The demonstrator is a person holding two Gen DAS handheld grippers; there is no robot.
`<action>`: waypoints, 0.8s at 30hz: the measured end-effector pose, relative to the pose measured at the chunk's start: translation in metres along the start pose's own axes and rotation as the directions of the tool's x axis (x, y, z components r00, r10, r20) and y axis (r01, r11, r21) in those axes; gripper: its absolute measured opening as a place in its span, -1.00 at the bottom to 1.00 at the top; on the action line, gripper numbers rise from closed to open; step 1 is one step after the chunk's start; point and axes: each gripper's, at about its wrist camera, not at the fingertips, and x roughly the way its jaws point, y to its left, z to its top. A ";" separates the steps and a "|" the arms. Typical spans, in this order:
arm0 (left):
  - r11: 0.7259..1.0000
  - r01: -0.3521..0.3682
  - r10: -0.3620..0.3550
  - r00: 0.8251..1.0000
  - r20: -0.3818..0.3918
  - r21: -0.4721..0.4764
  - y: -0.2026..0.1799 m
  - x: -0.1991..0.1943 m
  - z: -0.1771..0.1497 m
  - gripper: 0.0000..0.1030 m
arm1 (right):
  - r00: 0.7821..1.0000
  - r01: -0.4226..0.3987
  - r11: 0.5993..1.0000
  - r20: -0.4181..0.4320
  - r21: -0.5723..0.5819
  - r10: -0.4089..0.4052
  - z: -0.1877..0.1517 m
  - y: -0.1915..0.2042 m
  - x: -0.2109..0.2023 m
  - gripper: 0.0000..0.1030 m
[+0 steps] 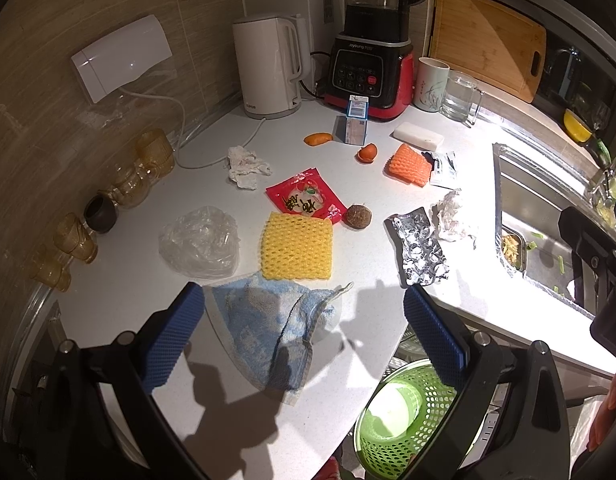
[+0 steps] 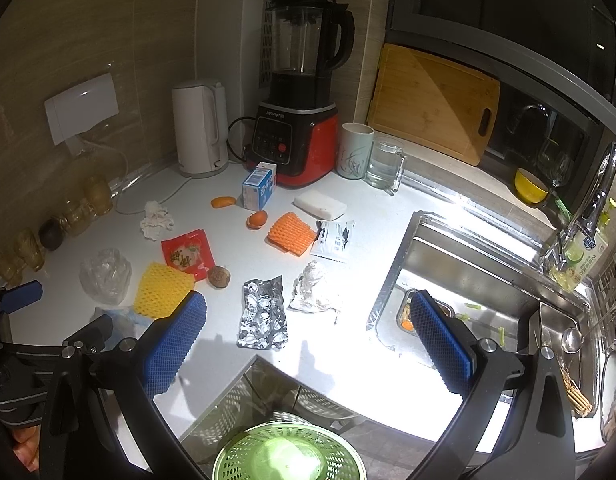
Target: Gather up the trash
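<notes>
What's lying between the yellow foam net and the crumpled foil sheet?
The small brown round fruit, beside the red snack packet, between the yellow foam net and the foil sheet. Both views show it.

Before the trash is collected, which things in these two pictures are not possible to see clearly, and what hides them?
- Green basket: left wrist view, the left gripper finger covers its right side; right wrist view, the bottom edge cuts it. Its pale content is unclear.
- Blue cloth: right wrist view, mostly behind gripper parts.
- Small tray in the sink: right wrist view, partly behind the right gripper finger.
- White packet: print too small to read.
</notes>
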 end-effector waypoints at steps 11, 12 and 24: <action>1.000 -0.002 0.002 1.000 -0.001 -0.004 0.002 0.001 -0.002 0.85 | 1.000 -0.002 1.000 -0.002 -0.001 0.002 0.000 0.000 0.000 0.96; 1.000 -0.002 0.002 1.000 -0.002 -0.004 0.002 0.001 -0.003 0.85 | 1.000 -0.003 1.000 -0.003 -0.001 0.003 -0.001 0.001 0.000 0.96; 0.998 0.068 -0.067 0.998 0.016 -0.007 0.008 0.014 -0.020 0.85 | 0.999 -0.043 0.999 -0.032 0.013 0.043 -0.011 -0.003 0.009 0.96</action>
